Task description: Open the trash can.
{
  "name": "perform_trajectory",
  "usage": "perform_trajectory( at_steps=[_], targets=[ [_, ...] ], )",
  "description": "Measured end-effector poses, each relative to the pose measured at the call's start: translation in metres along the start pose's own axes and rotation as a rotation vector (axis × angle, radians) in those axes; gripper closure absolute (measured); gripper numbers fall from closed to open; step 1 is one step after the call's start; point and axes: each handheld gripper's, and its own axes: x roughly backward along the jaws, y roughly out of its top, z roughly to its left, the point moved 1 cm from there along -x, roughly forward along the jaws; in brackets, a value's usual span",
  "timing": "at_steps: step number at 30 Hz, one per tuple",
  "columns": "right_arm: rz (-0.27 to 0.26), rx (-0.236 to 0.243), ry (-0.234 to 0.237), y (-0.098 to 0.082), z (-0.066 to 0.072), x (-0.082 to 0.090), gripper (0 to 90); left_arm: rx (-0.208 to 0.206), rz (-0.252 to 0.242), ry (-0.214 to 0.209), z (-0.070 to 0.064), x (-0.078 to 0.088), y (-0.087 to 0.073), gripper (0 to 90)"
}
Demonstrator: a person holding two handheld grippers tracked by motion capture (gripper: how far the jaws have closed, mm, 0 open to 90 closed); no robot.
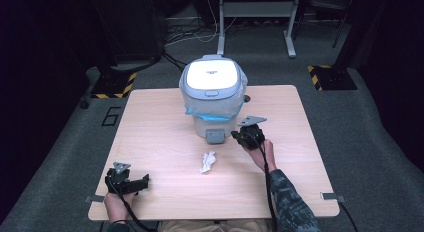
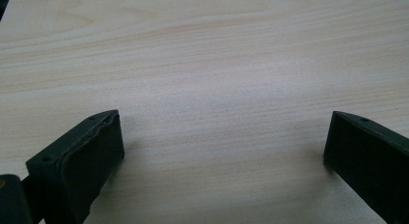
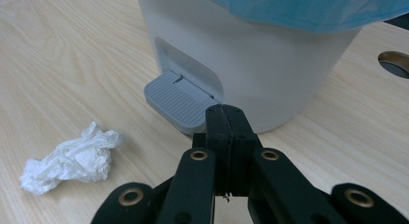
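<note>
Right gripper point(image 3: 225, 119), jaws pressed together and empty, sits at the grey pedal's point(image 3: 176, 98) 5 o'clock, probably to push it and pop the bin's point(image 1: 214, 87) lid.

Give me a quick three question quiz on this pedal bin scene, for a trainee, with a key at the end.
1. True or false: the lid of the pedal bin is closed.
2. What lies on the table between the two grippers? A) a sponge B) a crumpled tissue C) a cup
3. Which part of the bin is the right gripper closest to?

Key:
1. True.
2. B, the crumpled tissue.
3. The grey foot pedal; its jaws are shut beside it, while the left gripper rests open over bare table.
</note>
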Motion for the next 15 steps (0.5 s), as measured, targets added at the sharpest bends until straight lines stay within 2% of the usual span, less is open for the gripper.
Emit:
perform_trajectory(
  at_steps=[9,15],
  targets=[
    [-0.04,0.004,0.008,0.002,0.007,-0.018,90.0,-0.001,0.0,0.001,0.0,0.0,0.0,0.1],
    [-0.021,0.022,0.022,0.004,0.017,-0.03,90.0,0.0,0.0,0.001,0.0,0.0,0.0,0.1]
  ],
)
